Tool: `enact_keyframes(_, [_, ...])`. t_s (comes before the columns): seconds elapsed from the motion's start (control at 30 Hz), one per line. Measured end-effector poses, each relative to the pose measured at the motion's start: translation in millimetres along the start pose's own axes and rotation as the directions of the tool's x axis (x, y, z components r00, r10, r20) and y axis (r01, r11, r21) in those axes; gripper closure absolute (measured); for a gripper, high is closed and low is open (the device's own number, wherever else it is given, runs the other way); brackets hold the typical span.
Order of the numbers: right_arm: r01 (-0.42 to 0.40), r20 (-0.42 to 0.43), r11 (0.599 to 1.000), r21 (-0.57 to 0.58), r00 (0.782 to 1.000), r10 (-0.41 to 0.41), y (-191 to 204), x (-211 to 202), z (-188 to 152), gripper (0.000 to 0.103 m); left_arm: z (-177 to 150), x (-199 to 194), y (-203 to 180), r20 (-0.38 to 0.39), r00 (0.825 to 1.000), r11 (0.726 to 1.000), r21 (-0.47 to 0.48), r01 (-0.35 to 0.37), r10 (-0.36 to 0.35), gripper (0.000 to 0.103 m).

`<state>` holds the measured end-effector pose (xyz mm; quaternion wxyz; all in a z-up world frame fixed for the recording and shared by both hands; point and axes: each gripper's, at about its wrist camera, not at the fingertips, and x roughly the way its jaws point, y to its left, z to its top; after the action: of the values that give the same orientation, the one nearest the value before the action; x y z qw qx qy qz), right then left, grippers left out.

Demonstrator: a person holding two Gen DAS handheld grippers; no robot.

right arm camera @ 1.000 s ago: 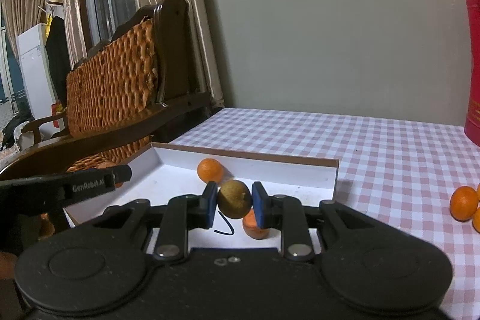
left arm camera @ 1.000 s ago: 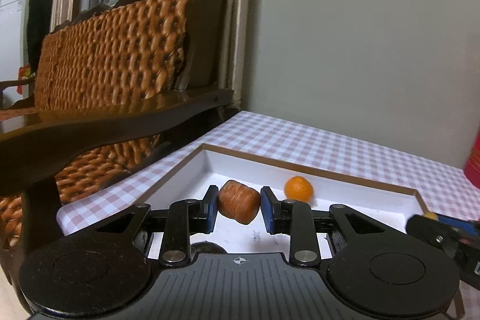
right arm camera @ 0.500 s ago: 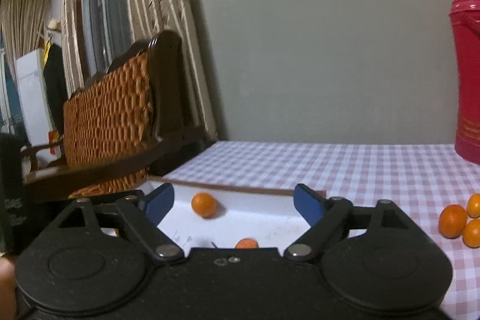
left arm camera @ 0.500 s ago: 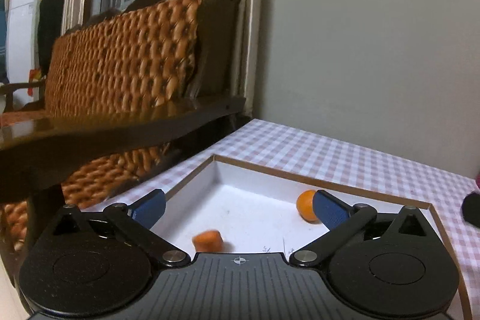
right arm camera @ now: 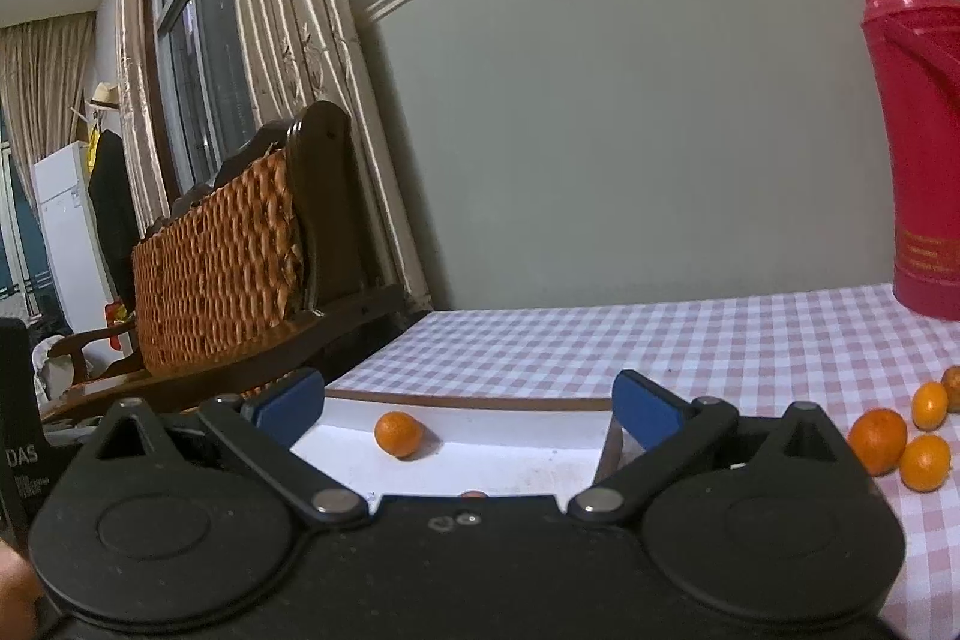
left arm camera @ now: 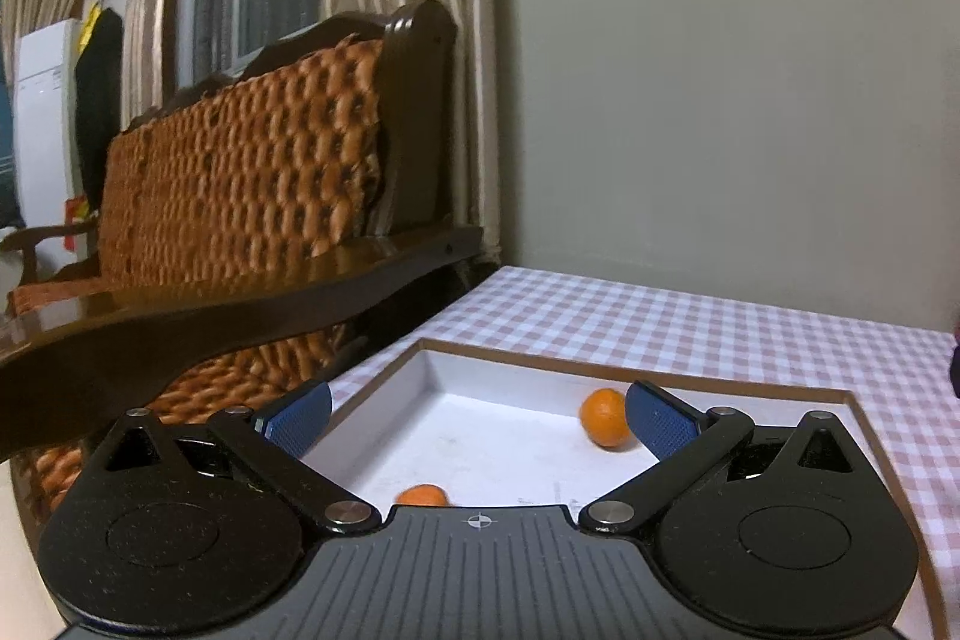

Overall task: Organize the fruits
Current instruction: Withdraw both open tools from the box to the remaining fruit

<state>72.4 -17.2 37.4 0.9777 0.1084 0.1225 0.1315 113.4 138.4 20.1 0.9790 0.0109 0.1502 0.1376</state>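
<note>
Tray floor: white tray (left arm camera: 492, 436) mostly bare; one orange (left arm camera: 606, 424) at centre right, near the far wall.
Left edge of frame: wooden sofa arm (left arm camera: 240, 304) overhangs beside the tray.
Worktop (right arm camera: 600, 340), centre of frame: bare checked cloth behind the tray.
Right edge of frame: red flask (right arm camera: 918, 130) and loose oranges (right arm camera: 900, 442).

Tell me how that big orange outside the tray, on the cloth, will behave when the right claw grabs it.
The big orange looks round and smooth-skinned, so it will probably roll if nudged off-centre. It touches a smaller fruit, which may get bumped. It is likely firm enough for a gentle squeeze; the right claw is opening, nothing in it.
</note>
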Motion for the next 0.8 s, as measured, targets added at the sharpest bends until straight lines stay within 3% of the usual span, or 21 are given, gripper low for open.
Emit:
enact_keyframes(0.43, [0.086,-0.012,0.996,-0.032,0.996,-0.086,-18,-19,-2,0.006,1,-14,-40,0.015,0.995,0.995,0.035,0.094,-0.094,0.000])
enact_keyframes(0.8, [0.179,-0.034,0.984,0.010,0.983,-0.179,-51,-35,-2,0.006,0,-26,-76,0.013,0.985,0.983,0.055,0.174,-0.175,0.000])
